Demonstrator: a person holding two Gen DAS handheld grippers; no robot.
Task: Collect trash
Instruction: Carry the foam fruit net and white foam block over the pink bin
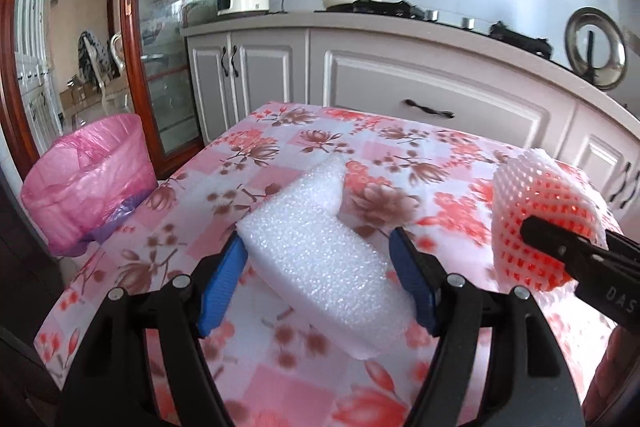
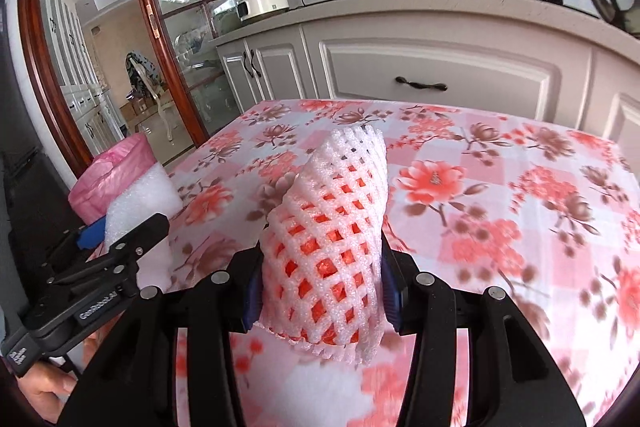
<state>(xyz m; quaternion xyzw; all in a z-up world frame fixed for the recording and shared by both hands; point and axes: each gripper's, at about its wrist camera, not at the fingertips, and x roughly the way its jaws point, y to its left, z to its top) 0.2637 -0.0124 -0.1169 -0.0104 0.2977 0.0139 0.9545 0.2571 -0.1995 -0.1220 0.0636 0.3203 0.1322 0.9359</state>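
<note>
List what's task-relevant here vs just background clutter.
Job: white foam block in left gripper; foam fruit net in right gripper; pink-lined trash bin.
Background: floral tablecloth, countertop appliance, stove, round mirror.

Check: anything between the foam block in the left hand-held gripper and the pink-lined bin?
Nothing. In the left wrist view, only bare floral tablecloth and the table edge separate the foam block from the pink-lined bin.

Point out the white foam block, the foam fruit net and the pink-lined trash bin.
white foam block (image 1: 316, 251), left wrist view, middle of its top face.
foam fruit net (image 2: 328, 235), right wrist view, centre of the mesh.
pink-lined trash bin (image 1: 90, 183), left wrist view, front of the bag.
</note>
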